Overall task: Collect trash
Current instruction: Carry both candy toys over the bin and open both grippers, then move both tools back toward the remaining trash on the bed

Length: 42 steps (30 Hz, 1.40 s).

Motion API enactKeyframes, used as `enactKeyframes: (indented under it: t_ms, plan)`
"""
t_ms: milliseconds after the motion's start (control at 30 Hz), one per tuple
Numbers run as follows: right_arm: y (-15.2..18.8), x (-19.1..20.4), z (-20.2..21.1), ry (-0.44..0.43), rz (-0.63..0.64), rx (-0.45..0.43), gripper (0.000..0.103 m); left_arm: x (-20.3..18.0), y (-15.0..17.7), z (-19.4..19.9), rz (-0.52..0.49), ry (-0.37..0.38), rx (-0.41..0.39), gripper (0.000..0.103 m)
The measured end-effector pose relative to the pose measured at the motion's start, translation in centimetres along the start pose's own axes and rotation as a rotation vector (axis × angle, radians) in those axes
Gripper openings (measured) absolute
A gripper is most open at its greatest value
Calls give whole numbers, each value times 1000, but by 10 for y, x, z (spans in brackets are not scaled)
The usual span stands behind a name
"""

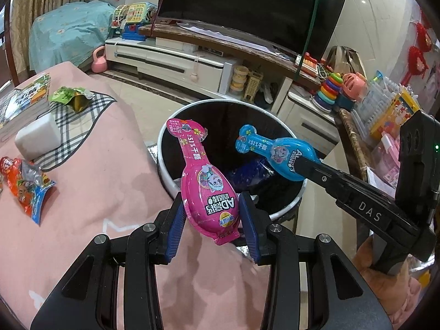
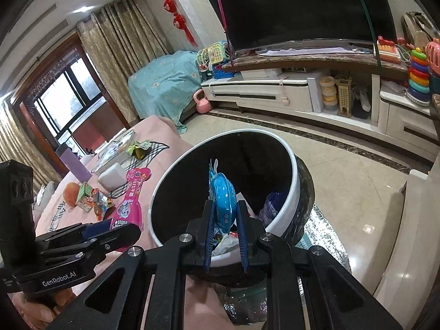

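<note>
Two grippers are clamping wrappers: the left gripper (image 1: 211, 220) is pinching a pink wrapper (image 1: 205, 184) at the bin (image 1: 286, 209) rim. The right gripper (image 2: 225, 236) is squeezing a blue wrapper (image 2: 224, 198) over the bin mouth at centre frame, its dark depths hiding most contents.

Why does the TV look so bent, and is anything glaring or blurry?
Left wrist view: the fisheye lens curves the TV and darkens the corners. Right wrist view: same bending, window blown out, glare on the floor; both sharp.

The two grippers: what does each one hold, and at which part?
Left gripper clamps the pink snack package by its wide rounded end. Right gripper clamps the blue snack package likewise by its wide end.
</note>
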State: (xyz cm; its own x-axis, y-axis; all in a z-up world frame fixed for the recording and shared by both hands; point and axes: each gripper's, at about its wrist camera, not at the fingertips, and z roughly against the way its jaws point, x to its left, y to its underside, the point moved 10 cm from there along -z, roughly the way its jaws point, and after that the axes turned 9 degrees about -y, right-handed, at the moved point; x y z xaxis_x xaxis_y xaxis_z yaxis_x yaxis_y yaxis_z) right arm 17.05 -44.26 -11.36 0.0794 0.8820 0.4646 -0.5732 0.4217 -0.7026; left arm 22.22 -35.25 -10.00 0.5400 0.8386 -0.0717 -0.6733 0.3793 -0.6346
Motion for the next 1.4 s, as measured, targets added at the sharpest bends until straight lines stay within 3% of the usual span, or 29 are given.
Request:
enactKeyframes:
  t_ms: [733,833,933,967,1067,1167,1400]
  plan:
    - [-7,0,-15,18,17,22,15,-9,-4,-22,-17,-2,40,39]
    - [-10,-2,-16,20,7,18,20,-10,-5,-23,-17,-1,42,40]
    - [-12,-1,-12,7,-5,3,43,-9,-5,-21,-17,-9,34,52]
    - [-12,-1,-10,1,-9,-6,57,-8,-5,-19,-14,-14,25,56]
    - [-13,1,-8,-7,-16,-18,61,1,-3,-14,7,-32,17,68]
    - [-11,6,-5,-24,-27,-29,77,16,3,-7,41,-41,10,70]
    - [-5,29,-1,-68,-22,-51,94,55,24,11,123,-75,-7,73]
